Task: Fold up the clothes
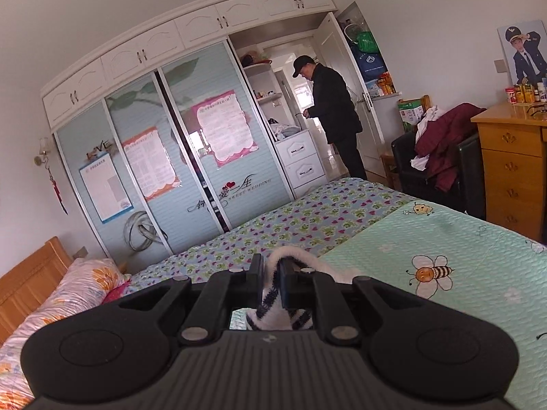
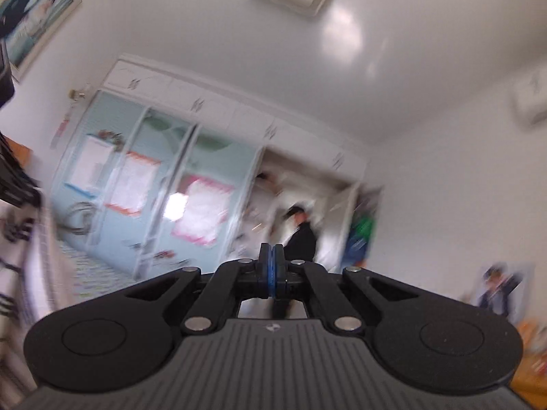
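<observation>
My left gripper (image 1: 271,266) is shut on a fuzzy white garment with dark stripes (image 1: 273,304); a fold of it bulges above the fingers and the rest hangs below, over the bed (image 1: 461,256). In the right wrist view the same striped white garment (image 2: 24,256) hangs at the far left edge, blurred. My right gripper (image 2: 271,266) is shut, its blue pads pressed together with nothing visible between them, tilted up toward the ceiling and away from the cloth.
The bed has a green bee-print cover and a heart-patterned sheet (image 1: 307,212). A floral pillow (image 1: 68,294) lies at the wooden headboard. A person in black (image 1: 335,112) stands at the wardrobe (image 1: 164,136). A chair piled with clothes (image 1: 441,143) and a wooden dresser (image 1: 512,164) stand right.
</observation>
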### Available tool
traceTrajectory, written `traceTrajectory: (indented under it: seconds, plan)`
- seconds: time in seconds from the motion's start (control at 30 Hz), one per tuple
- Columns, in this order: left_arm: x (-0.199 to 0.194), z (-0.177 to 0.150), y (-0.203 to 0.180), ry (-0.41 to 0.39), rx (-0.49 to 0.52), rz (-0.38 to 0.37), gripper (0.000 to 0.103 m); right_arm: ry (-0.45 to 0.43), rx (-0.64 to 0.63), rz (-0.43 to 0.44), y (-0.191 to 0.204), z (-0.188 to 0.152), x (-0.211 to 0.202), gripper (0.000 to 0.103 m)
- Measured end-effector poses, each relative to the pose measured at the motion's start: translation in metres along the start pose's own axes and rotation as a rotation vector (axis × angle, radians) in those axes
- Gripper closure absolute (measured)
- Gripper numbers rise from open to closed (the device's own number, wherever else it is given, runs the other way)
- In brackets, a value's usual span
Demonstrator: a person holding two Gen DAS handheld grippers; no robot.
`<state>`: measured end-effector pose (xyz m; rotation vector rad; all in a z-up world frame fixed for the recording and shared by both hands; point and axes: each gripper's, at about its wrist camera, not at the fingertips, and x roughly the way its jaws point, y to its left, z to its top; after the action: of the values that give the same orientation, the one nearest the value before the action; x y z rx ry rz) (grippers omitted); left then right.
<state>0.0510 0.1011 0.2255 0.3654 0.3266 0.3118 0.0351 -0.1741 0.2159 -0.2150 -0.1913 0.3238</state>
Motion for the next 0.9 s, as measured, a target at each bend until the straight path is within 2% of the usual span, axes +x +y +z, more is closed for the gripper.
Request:
traceTrajectory:
  seconds: [0.1, 0.13, 0.17, 0.23, 0.3, 0.37, 0.43, 0.5, 0.53, 0.57, 0.63, 0.73, 0.9]
  plan:
    - [-0.004, -0.025, -0.01, 0.007, 0.03, -0.027, 0.092, 0.132, 0.147, 0.15, 0.005, -0.048, 0.002, 0.1]
    - [-0.003, -0.034, -0.011, 0.028, 0.031, -0.042, 0.092, 0.195, 0.197, 0.196, 0.015, -0.069, 0.002, 0.09]
    - [-0.002, -0.042, -0.011, 0.051, 0.031, -0.058, 0.092, 0.251, 0.234, 0.237, 0.028, -0.091, 0.002, 0.077]
    - [-0.003, -0.056, -0.009, 0.09, 0.032, -0.077, 0.092, 0.334, 0.288, 0.311, 0.064, -0.131, -0.001, 0.069]
    - [-0.004, -0.063, -0.011, 0.103, 0.042, -0.084, 0.092, 0.378, 0.312, 0.398, 0.103, -0.155, -0.004, 0.066]
    - [-0.006, -0.067, -0.013, 0.11, 0.042, -0.105, 0.092, 0.401, 0.33, 0.483, 0.142, -0.163, -0.004, 0.057]
    - [-0.011, -0.069, -0.015, 0.109, 0.044, -0.127, 0.092, 0.399, 0.345, 0.541, 0.171, -0.161, -0.001, 0.053]
    - [-0.022, -0.065, -0.017, 0.074, 0.046, -0.14, 0.093, 0.383, 0.351, 0.579, 0.19, -0.152, 0.006, 0.048]
    - [-0.028, -0.063, -0.018, 0.051, 0.047, -0.143, 0.094, 0.374, 0.353, 0.598, 0.2, -0.148, 0.009, 0.042]
    - [-0.026, -0.067, -0.018, 0.063, 0.042, -0.144, 0.094, 0.364, 0.354, 0.614, 0.208, -0.144, 0.011, 0.034]
    - [-0.018, -0.079, -0.016, 0.103, 0.029, -0.145, 0.094, 0.329, 0.348, 0.618, 0.22, -0.14, 0.01, 0.028]
    - [-0.007, -0.097, -0.013, 0.164, 0.009, -0.147, 0.094, 0.322, 0.356, 0.616, 0.234, -0.138, 0.016, 0.026]
    - [0.012, -0.127, -0.008, 0.264, -0.024, -0.15, 0.091, 0.424, 0.357, 0.623, 0.246, -0.162, 0.017, 0.026]
